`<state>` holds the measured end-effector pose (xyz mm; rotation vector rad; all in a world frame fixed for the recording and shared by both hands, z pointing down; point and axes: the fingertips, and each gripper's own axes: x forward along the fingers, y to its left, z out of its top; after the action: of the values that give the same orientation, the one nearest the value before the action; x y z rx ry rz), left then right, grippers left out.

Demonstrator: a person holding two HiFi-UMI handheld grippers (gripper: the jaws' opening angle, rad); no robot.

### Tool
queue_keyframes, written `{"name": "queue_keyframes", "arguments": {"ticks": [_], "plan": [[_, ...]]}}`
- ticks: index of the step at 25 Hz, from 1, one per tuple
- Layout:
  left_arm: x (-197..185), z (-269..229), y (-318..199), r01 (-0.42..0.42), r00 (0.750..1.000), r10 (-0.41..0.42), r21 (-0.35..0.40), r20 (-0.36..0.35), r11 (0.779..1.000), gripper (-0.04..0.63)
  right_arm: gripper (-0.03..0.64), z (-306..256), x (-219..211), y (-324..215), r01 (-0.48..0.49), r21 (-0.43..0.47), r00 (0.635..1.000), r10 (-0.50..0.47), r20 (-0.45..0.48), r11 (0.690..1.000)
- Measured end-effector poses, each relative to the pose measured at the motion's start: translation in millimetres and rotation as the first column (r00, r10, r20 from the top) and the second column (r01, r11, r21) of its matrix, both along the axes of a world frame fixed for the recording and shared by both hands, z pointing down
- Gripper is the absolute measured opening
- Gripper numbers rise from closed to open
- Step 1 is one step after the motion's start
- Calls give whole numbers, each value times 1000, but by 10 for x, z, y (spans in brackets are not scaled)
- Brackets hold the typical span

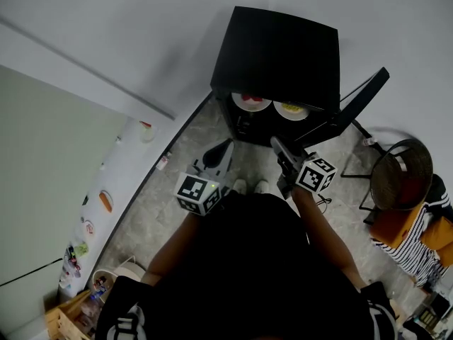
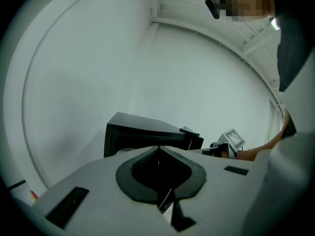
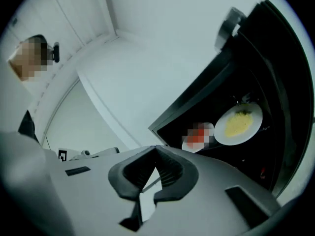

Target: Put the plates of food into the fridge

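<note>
- The plate with red food (image 1: 251,101) and the plate with yellow food (image 1: 291,110) sit side by side on one shelf inside the fridge (image 1: 277,52). In the head view the red one is on the left and the yellow one on the right, just beside each other.
- The fridge is a low black box that stands on the pale stone floor (image 1: 170,204) against the white wall (image 1: 141,34).
- Its door (image 1: 357,101) stands wide open, swung out to the right in the head view.
- The right gripper (image 3: 156,147) is level with the open front of the fridge and clear of both plates. Its jaws are clenched tight with nothing between them.
- The left gripper (image 2: 158,149) is off to the left of the fridge, well apart from the plates. Its jaws are also pressed together on nothing.
- Both grippers are held close in front of the person's body.
- A round-seated chair (image 1: 403,170) stands to the right of the door, with a striped cloth (image 1: 413,243) near it.
</note>
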<state>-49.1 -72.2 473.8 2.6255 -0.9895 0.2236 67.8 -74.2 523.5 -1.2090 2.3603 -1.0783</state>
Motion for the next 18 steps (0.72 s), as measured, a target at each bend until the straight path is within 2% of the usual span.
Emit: {"name": "queue_keyframes", "arguments": {"ticks": [5, 11, 14, 18], "plan": [[31, 14, 63, -12, 1000, 12, 1, 1, 1000, 23, 25, -123, -35, 124, 27, 65, 989, -17, -148, 997], [6, -16, 120, -26, 1000, 26, 11, 0, 1000, 23, 25, -337, -155, 300, 85, 152, 940, -29, -340, 985], [5, -36, 135, -29, 1000, 29, 17, -2, 999, 23, 25, -434, -195, 359, 99, 191, 920, -17, -391, 977], [30, -38, 171, -40, 999, 40, 14, -5, 999, 23, 25, -504, -147, 392, 72, 226, 909, 30, -416, 971]]}}
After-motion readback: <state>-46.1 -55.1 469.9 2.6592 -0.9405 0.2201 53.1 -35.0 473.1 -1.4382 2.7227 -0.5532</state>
